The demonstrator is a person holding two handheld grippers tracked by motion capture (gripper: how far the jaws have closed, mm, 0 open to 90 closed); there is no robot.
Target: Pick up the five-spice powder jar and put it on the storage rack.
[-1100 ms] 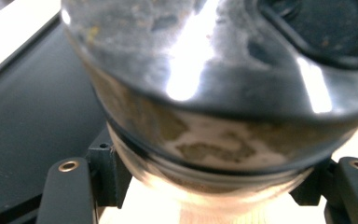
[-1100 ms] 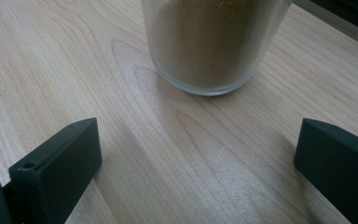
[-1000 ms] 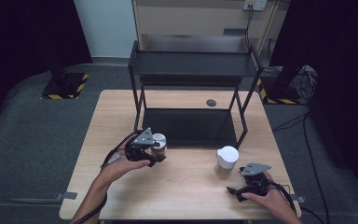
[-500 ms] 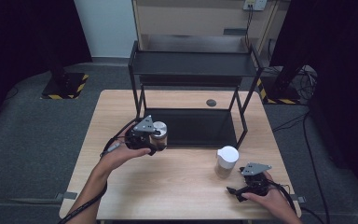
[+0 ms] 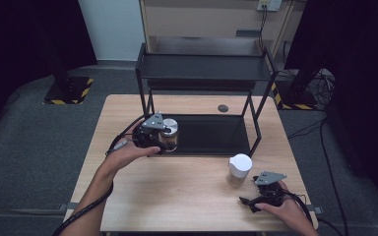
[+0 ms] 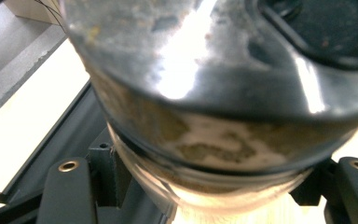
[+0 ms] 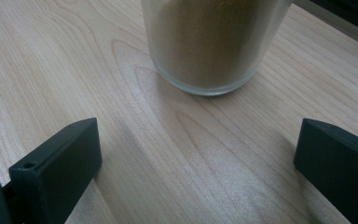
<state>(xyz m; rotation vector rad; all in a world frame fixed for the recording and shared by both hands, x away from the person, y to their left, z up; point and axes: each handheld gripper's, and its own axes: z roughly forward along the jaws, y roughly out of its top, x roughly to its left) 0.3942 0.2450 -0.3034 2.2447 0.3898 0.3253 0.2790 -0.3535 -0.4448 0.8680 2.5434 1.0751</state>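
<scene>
The high view counts 2 jars, 2 grippers, 1 black shelf rack and 1 wooden table. The left gripper (image 5: 163, 140), left of the frame's centre, is clamped on the silver-lidded jar (image 5: 170, 133), holding it at the front left corner of the rack (image 5: 202, 69), over the edge of the rack's dark lower tray. The white-lidded jar (image 5: 239, 170) stands on the table (image 5: 177, 196) right of centre, in front of the rack and well apart from the held jar. The right gripper (image 5: 248, 203) rests low in the lower right of the frame, near that jar but not touching it, its jaws spread apart. 1 small dark disc (image 5: 223, 108) lies on the table behind the tray, under the rack.

The left gripper view adds what the high view cannot: the silver-lidded jar (image 6: 214, 116) seen very close, its metal lid smudged and shiny, a brownish content behind the glass, and the 2 black jaws pressed to its sides at the bottom corners of the frame.

The right gripper view shows the base of the white-lidded jar (image 7: 212, 46) at the top centre, full of tan powder, with bare table (image 7: 177, 163) between it and the 2 wide-apart jaws.
</scene>
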